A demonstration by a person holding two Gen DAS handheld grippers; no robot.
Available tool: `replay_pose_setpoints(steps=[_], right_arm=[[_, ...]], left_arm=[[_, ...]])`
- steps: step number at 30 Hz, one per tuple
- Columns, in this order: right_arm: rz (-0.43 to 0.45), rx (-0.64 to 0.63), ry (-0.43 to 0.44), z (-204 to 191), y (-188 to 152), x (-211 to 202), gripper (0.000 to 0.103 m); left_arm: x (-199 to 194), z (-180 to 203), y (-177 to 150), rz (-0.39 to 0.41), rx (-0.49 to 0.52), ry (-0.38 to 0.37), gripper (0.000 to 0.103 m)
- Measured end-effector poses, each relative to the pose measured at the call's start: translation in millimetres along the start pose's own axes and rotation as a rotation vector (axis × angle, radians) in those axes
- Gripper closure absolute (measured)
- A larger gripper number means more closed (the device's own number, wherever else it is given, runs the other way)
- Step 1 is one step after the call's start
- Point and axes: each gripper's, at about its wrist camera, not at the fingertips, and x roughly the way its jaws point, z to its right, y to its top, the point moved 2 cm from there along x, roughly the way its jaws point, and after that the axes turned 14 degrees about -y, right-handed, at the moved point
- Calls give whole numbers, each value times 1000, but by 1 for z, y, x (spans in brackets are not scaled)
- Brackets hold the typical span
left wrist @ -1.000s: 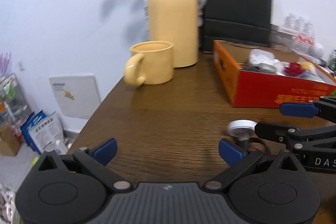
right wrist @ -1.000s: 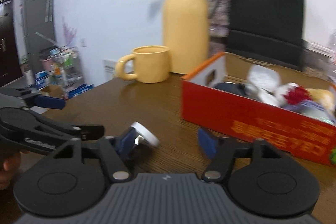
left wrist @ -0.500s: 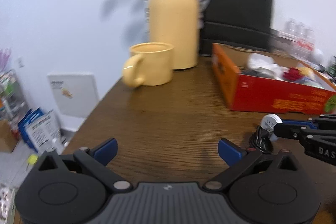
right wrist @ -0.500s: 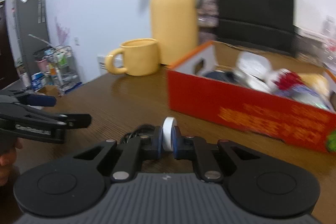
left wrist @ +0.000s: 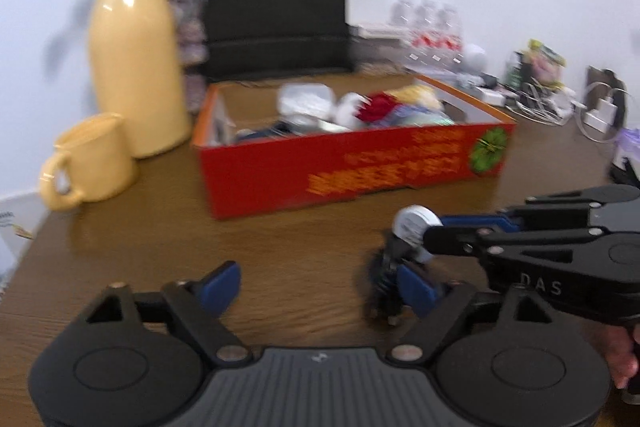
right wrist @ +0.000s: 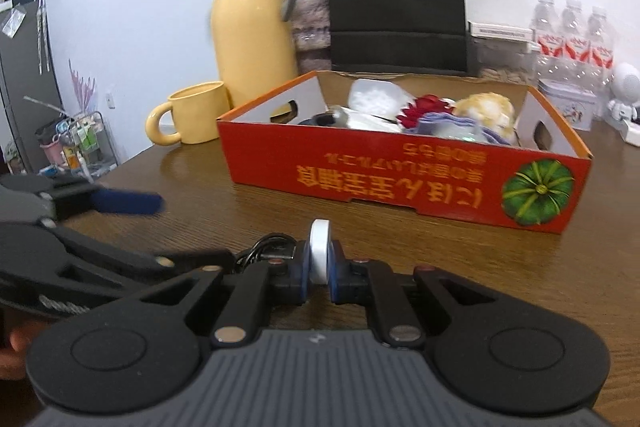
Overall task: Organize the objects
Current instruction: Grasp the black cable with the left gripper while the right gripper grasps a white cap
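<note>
Now, left of the red box (right wrist: 404,183), the left tool (left wrist: 318,285) has just been narrowing its jaws, nothing pressed between them, its right pad beside the black cable (left wrist: 384,287). In front of the box, the right tool (right wrist: 319,273) has clamped the white disc charger (right wrist: 320,251) just above the counter (right wrist: 200,203), ready for boxing. "DAS" shows on its arm; the box's script is unreadable.
</note>
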Motion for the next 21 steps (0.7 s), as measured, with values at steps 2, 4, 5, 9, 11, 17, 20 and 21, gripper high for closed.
replay_pose_setpoints(steps=[2, 4, 5, 9, 11, 17, 20, 21], right_arm=[[-4, 17, 8, 6, -1, 1, 93], [-11, 43, 25, 13, -1, 2, 93], [-12, 49, 30, 16, -1, 3, 93], [-17, 64, 52, 24, -2, 3, 93], [-18, 69, 56, 27, -2, 4, 93], [-14, 53, 61, 27, -3, 4, 93], [-9, 52, 46, 26, -4, 4, 93], [-7, 47, 44, 25, -4, 3, 93]], left_arm=[[7, 2, 1, -4, -15, -27, 28], [11, 3, 3, -4, -27, -49, 32], [15, 2, 4, -6, -32, -65, 33], [27, 1, 7, -22, -62, -142, 41], [31, -1, 8, -32, -80, -198, 49], [39, 13, 8, -50, -43, -222, 83], [38, 19, 6, -35, -20, -180, 84], [37, 19, 6, -33, -12, -171, 84]])
